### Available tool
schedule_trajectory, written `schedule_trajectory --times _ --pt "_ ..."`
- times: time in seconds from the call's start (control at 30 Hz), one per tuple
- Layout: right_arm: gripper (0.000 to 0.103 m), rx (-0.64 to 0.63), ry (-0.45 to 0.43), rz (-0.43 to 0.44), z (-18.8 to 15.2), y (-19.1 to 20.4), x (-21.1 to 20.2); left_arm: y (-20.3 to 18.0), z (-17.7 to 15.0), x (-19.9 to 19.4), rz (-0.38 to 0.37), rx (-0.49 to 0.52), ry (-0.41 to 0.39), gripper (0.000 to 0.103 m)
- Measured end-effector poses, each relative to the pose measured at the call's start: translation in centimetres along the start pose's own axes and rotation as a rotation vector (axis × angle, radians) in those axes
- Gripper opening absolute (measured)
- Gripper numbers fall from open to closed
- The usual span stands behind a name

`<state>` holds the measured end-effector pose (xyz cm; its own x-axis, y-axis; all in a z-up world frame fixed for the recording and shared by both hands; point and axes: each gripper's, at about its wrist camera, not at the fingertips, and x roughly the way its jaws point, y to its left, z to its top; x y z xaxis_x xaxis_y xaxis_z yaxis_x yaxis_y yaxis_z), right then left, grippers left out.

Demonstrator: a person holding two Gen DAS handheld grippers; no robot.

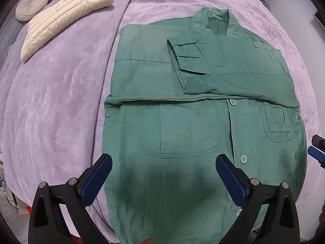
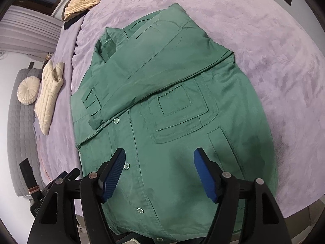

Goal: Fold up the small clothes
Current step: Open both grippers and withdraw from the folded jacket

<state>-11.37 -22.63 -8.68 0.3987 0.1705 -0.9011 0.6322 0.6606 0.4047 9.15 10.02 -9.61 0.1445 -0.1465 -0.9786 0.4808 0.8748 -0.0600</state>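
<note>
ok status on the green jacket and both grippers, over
Left gripper open, right gripper open, nothing between either's pads. Green jacket flat on purple blanket, sleeves folded across chest. Cream puffer jacket well clear.

Green shirt (image 1: 182, 122): matt woven cloth, glossy plastic buttons. Purple blanket (image 1: 61, 101): plush, napped fleece. Far-left cream jacket (image 1: 61, 20): quilted, slightly sheened fabric.

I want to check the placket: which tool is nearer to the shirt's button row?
Right. The right tool hangs open with its left pad beside the button row. The left tool hangs open over the big pocket, buttons beyond its right pad.
</note>
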Motion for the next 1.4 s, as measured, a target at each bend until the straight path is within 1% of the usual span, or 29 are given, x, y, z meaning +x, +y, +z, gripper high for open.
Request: schedule_trajectory --times 0.1,0.2,0.27,0.3,0.4,0.53,0.6,0.77,0.87,1.03,1.1,1.23,1.3,1.4 --pt "0.085 -0.03 -0.017 -0.012 -0.2 1.0 -0.4 0.3 -0.1 -0.4 0.03 0.004 -0.011 0.102" --pt "0.086 -0.051 -0.026 -0.013 -0.6 1.8 -0.7 0.8 -0.4 -0.9 0.024 0.004 -0.018 0.102" --pt "0.1 -0.054 -0.021 -0.001 -1.0 2.4 -0.7 1.3 -0.4 -1.0 0.012 0.001 -0.018 0.102" --pt "0.103 -0.054 -0.021 0.011 -1.3 2.7 -0.7 1.5 -0.4 -1.0 0.008 -0.002 -0.017 0.102" --pt "0.103 -0.059 0.002 0.037 -2.2 3.8 -0.3 2.4 -0.5 -1.1 -0.002 -0.018 -0.016 0.102" --pt "0.103 -0.045 0.02 0.051 -4.0 5.0 0.4 3.5 -0.9 -0.8 -0.007 -0.009 -0.014 0.102" --pt "0.103 -0.022 0.019 0.054 -4.9 5.2 0.7 3.9 -1.2 -0.5 -0.033 0.004 0.0 0.102" --pt "0.103 0.031 0.008 0.084 -7.0 4.7 0.8 4.7 -2.5 0.0 -0.066 0.024 0.024 0.102" --pt "0.103 0.031 0.015 0.101 -7.4 4.8 0.8 4.9 -3.1 0.1 -0.076 0.025 0.031 0.102" --pt "0.103 0.005 0.076 0.123 -7.2 5.3 1.5 5.0 -4.0 -0.3 -0.075 -0.002 0.022 0.102" --pt "0.103 -0.001 0.089 0.133 -7.1 5.0 1.6 5.0 -4.5 -0.5 -0.069 -0.014 0.015 0.102" --pt "0.103 -0.031 0.117 0.123 -7.1 3.3 1.2 5.0 -5.9 -0.6 -0.051 -0.041 0.008 0.102" --pt "0.103 -0.031 0.115 0.12 -7.4 1.7 0.5 5.3 -7.1 -0.4 -0.047 -0.076 0.025 0.102" --pt "0.103 0.001 0.114 0.101 -7.9 -1.7 -0.2 6.2 -9.4 0.6 -0.076 -0.133 0.07 0.102"
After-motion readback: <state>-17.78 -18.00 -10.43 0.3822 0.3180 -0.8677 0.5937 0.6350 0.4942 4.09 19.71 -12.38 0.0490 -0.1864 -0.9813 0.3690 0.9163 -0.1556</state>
